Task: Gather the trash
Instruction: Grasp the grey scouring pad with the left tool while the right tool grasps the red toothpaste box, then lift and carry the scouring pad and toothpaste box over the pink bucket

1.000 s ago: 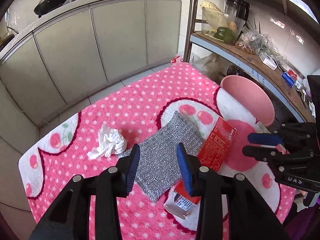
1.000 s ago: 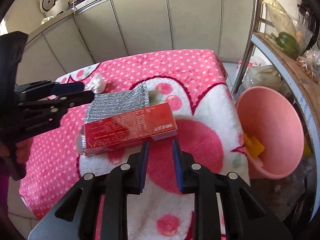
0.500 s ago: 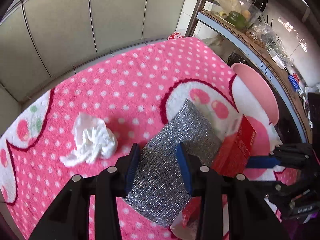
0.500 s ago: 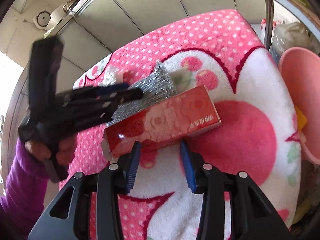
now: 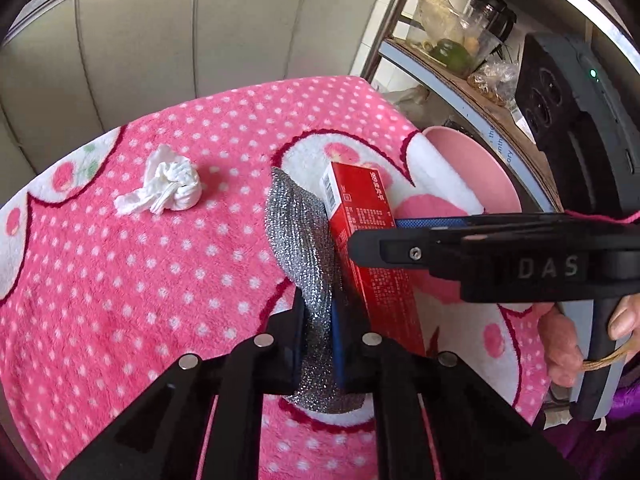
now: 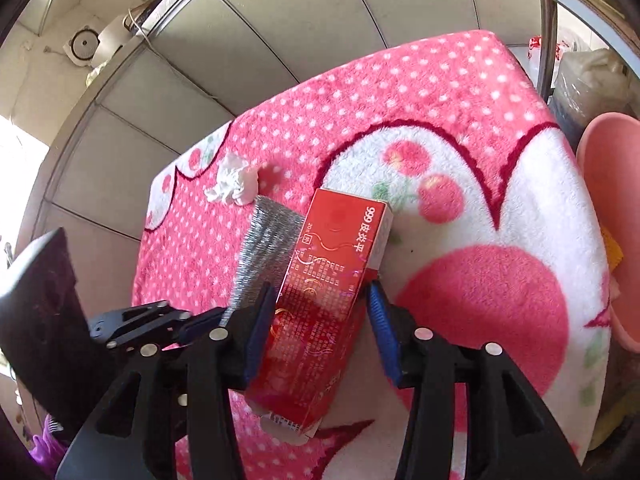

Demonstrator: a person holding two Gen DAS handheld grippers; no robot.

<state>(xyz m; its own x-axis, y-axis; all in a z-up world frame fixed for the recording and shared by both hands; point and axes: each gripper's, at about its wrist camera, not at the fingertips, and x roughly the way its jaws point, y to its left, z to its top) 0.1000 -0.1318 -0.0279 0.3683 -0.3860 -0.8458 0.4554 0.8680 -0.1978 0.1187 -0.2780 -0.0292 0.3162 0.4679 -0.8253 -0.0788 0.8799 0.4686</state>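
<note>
Your left tongs (image 5: 318, 330) had just been closing and were clamped on the near end of the silver scouring cloth (image 5: 298, 240), which stood up on edge, pressed against the left side of the red carton (image 6: 324, 292). Your right tongs (image 6: 320, 328) had just been opening and stood apart around the red carton, one pad close at each long side; the right pad showed a gap and I could not tell whether the left one touched. The carton lay on the pink dotted blanket (image 5: 140, 280) covering the table, tilted with its far end raised. A crumpled white tissue (image 5: 168, 188) lay well to the left of the carton, beyond the cloth. A pink basin (image 6: 612, 220) sat off the table's edge, to the carton's right.
</note>
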